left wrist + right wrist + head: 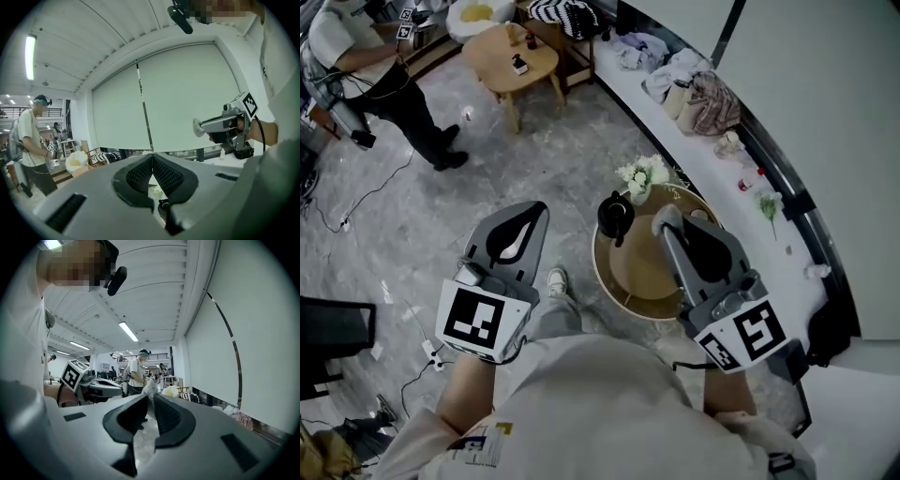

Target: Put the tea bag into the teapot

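— Starting from the left, what is seen at the left gripper (514, 228)?
— Its jaws are pressed together and nothing is held between them. It is kept over the grey floor (412, 216), well apart from the teapot (616, 216).
— How is the teapot placed?
— It is black and is set on the left part of a round wooden tray (623, 291), near some white flowers (645, 175).
— And where is the tea bag (667, 221) found?
— It is clamped at the tips of the right gripper (670, 227), above the tray, just right of the teapot and outside it. In the right gripper view a whitish piece is seen pinched between the pads.
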